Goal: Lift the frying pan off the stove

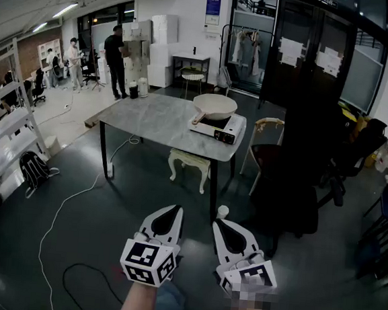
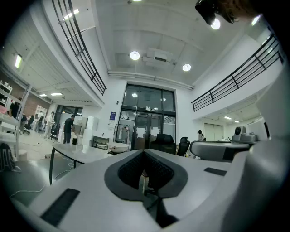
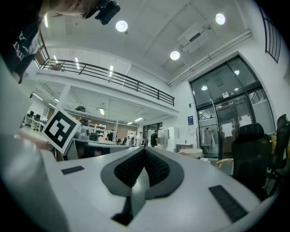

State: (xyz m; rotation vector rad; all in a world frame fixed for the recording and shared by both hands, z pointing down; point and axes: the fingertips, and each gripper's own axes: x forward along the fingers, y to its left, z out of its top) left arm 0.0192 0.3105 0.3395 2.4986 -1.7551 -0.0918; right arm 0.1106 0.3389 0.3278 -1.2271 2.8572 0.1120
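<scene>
Jaws first: the left hand-held gripper is pressed shut with nothing in it, its dark pads meeting in a seam. The right hand-held gripper beside it is the same, closed and empty. Both are held low in front of the person, side by side and a little apart, noses pointing forward over the dark floor.

From where they hang, the frying pan lies straight ahead and well apart, with a whole stretch of floor between. It is a pale, cream-coloured pan sitting on the portable stove, which stands at the near right corner of the grey table. The pan's line falls between the two grippers, a shade closer to the right one. I'd judge neither arm can reach it from here, so the person has to walk up to the table first.

The handle seems to come off the pan's near left side, slanting over the stove's front left corner. That would put the long axis from far right to near left, roughly toward the person. It is small at this range, though, and I would not swear to the exact angle. If it lies so, the handle offers itself to the left hand-held gripper about as readily as to the right.

Round the table there is a pale stool under the near edge and a light-framed chair just right of the stove, with a black office chair nearer the person
</scene>
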